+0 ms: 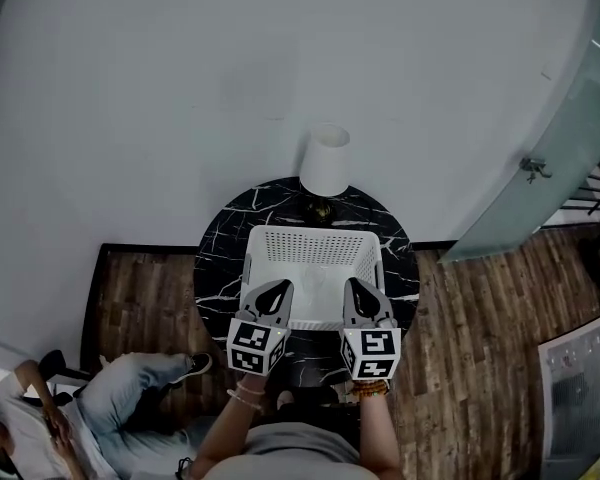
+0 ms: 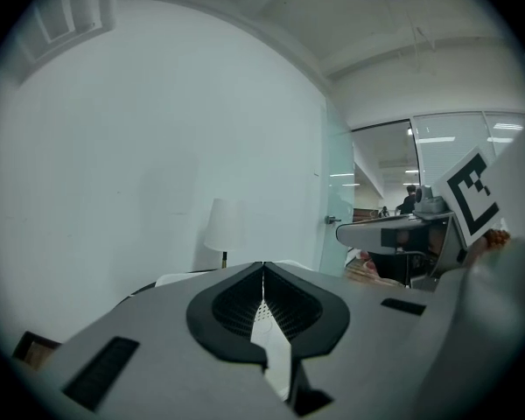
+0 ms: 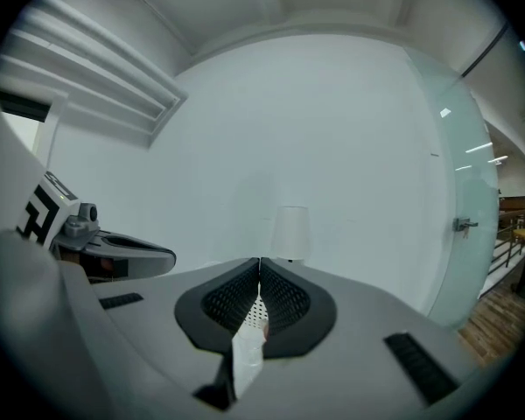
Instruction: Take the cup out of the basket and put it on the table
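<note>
A white perforated basket (image 1: 263, 243) stands on a small round black marble table (image 1: 220, 258). Inside it I make out only a faint see-through shape (image 1: 325, 271), which may be the cup. My left gripper (image 1: 276, 290) hovers over the basket's near left rim and is shut, with nothing held. My right gripper (image 1: 361, 290) hovers over the near right rim, also shut and empty. In the left gripper view the jaws (image 2: 263, 265) meet at a closed seam. The right gripper view shows its jaws (image 3: 260, 261) pressed together too, with perforated basket wall (image 3: 255, 309) showing below the seam.
A white-shaded lamp (image 1: 326, 161) stands at the table's far edge, just behind the basket. The wall is close behind. A person sits on the wooden floor at lower left (image 1: 100, 408). A glass door (image 1: 555, 138) is at the right.
</note>
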